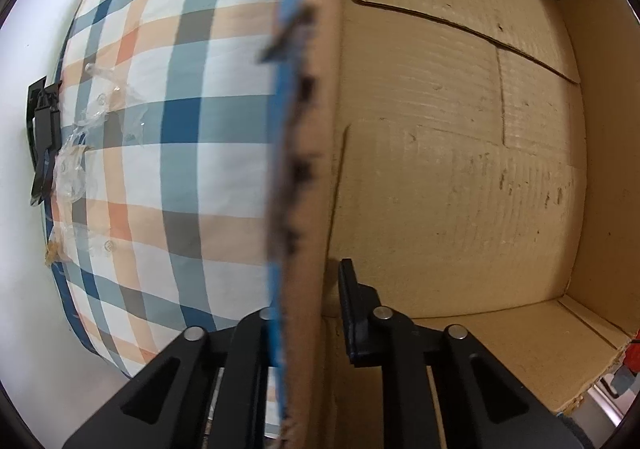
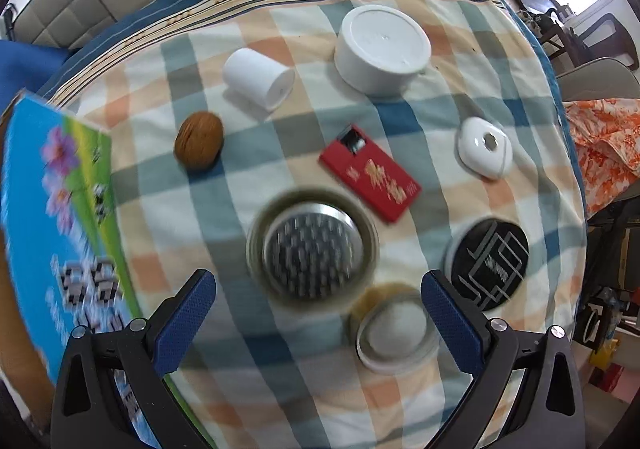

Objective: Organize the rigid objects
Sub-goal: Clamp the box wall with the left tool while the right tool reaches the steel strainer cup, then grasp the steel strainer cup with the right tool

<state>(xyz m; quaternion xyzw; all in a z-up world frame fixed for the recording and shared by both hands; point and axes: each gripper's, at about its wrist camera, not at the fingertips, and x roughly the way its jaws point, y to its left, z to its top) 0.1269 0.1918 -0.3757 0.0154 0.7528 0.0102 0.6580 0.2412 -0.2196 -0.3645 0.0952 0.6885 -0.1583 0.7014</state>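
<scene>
Two grippers work over a checked tablecloth point(image 2: 280, 137): the left gripper point(image 1: 308, 309) is clamped on the wall of an empty cardboard box point(image 1: 440, 169), brown inside, blue printed outside, while the right gripper point(image 2: 320, 309) hangs wide apart, holding nothing, above a perforated metal strainer point(image 2: 312, 249) beside the box.

A round table, covered by a checked cloth point(image 2: 460, 121) in blue, grey, orange and white with a dark blue patterned border, carried everything. On the cloth lay a white roll point(image 2: 258, 78) on its side, a walnut point(image 2: 199, 145), a white round tub point(image 2: 382, 49), a red flat packet point(image 2: 370, 177), a small white case point(image 2: 485, 147), a metal strainer point(image 2: 312, 247), a black patterned disc point(image 2: 488, 263) and a shallow white lidded dish point(image 2: 396, 329). A cardboard box point(image 1: 460, 169) with a blue printed outside stood at the cloth's edge.
</scene>
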